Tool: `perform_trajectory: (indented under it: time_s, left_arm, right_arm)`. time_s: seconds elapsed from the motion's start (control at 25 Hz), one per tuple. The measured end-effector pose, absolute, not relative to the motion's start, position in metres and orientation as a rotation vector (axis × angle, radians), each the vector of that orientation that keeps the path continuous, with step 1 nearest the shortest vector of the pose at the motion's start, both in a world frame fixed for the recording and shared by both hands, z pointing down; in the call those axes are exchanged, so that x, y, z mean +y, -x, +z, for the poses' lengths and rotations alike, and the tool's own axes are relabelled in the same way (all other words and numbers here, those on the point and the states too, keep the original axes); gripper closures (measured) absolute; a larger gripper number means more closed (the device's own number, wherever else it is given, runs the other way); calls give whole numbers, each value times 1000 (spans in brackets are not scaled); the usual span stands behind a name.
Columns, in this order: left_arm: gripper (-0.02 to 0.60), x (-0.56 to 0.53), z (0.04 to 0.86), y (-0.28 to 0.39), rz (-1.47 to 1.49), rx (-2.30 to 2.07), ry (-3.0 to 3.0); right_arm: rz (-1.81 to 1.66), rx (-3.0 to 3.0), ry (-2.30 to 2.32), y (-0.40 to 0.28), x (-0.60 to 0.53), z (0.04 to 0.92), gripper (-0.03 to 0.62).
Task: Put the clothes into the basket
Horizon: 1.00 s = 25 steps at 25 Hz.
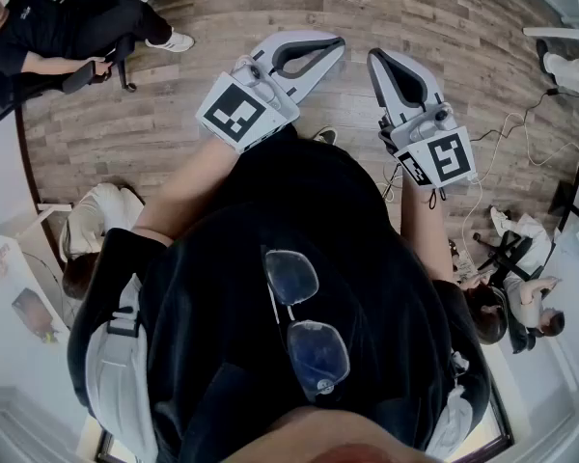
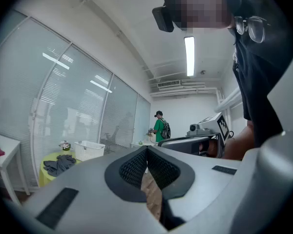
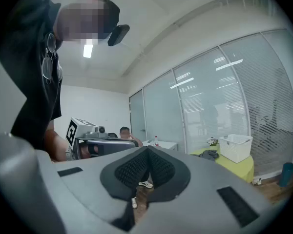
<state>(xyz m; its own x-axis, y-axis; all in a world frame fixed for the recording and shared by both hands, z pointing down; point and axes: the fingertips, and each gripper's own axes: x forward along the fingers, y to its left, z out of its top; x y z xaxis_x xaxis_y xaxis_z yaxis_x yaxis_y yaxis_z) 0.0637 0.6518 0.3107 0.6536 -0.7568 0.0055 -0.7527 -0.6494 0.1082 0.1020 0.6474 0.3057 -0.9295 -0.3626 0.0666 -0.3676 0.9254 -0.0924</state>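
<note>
A white basket (image 2: 89, 150) stands on a round yellow-green table (image 2: 48, 175) far off at the left of the left gripper view. A heap of dark grey clothes (image 2: 58, 165) lies beside it. The right gripper view shows the same basket (image 3: 236, 147), clothes (image 3: 210, 154) and table (image 3: 237, 168) at its right. Both grippers are held level in front of the person's body, over the wooden floor. My left gripper (image 1: 334, 44) is shut with nothing in it. My right gripper (image 1: 374, 58) is also shut and empty. Each gripper view shows the other gripper close by.
Glass walls with blinds run behind the table. A person in a green shirt (image 2: 161, 128) stands at the far end of the room. Other people sit on chairs (image 1: 68, 27) nearby. Cables (image 1: 507, 128) trail over the floor at the right.
</note>
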Motion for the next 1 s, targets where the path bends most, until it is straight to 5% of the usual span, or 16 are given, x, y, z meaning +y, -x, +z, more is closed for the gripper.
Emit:
perform_trajectory:
  time_s: [1.0]
  left_arm:
    - [572,671,317,12,-91,-1289,-2767]
  right_arm:
    - [128,-3057,-561,-27,672,306,568]
